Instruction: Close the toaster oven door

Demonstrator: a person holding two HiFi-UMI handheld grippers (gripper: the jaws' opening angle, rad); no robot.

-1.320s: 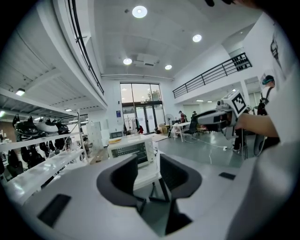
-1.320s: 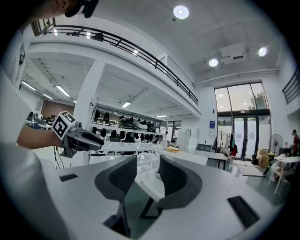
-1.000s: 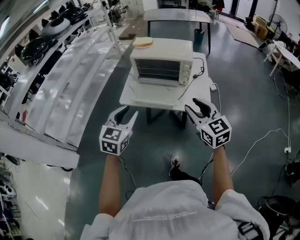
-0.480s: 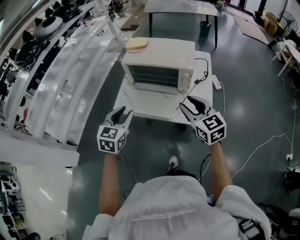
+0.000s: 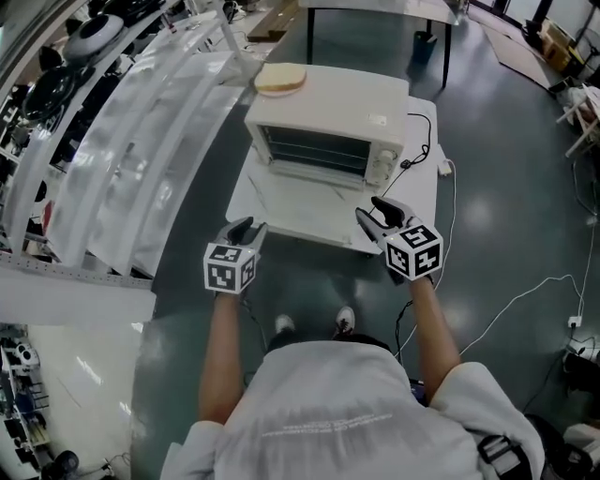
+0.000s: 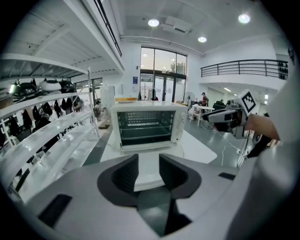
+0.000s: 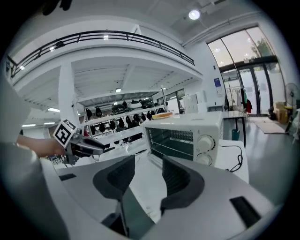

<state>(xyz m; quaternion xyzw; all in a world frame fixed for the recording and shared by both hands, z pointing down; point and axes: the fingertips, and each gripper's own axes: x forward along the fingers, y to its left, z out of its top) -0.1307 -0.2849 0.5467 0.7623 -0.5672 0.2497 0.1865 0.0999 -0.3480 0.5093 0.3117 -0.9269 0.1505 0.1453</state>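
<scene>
A white toaster oven (image 5: 328, 117) stands on a small white table (image 5: 420, 202), and its racks show through the open front. Its door (image 5: 302, 187) lies folded down flat in front of it. The left gripper (image 5: 246, 230) hovers at the table's near left edge, open and empty, facing the oven (image 6: 147, 124) with the door (image 6: 149, 149) just ahead of its jaws. The right gripper (image 5: 375, 212) is over the near right corner. Its jaws are opening, with nothing between them. It looks at the oven (image 7: 187, 133) from the knob side.
A slice of bread (image 5: 281, 79) lies on the oven's top. A black power cable (image 5: 422, 141) runs off the table's right side. Long white shelving (image 5: 122, 141) runs along the left. Another table (image 5: 394, 9) stands behind. A white cord (image 5: 525, 291) crosses the floor at the right.
The person has stepped closer to the table. Both grippers have moved forward, from over the floor to the table's near edge, still short of the folded-down door.
</scene>
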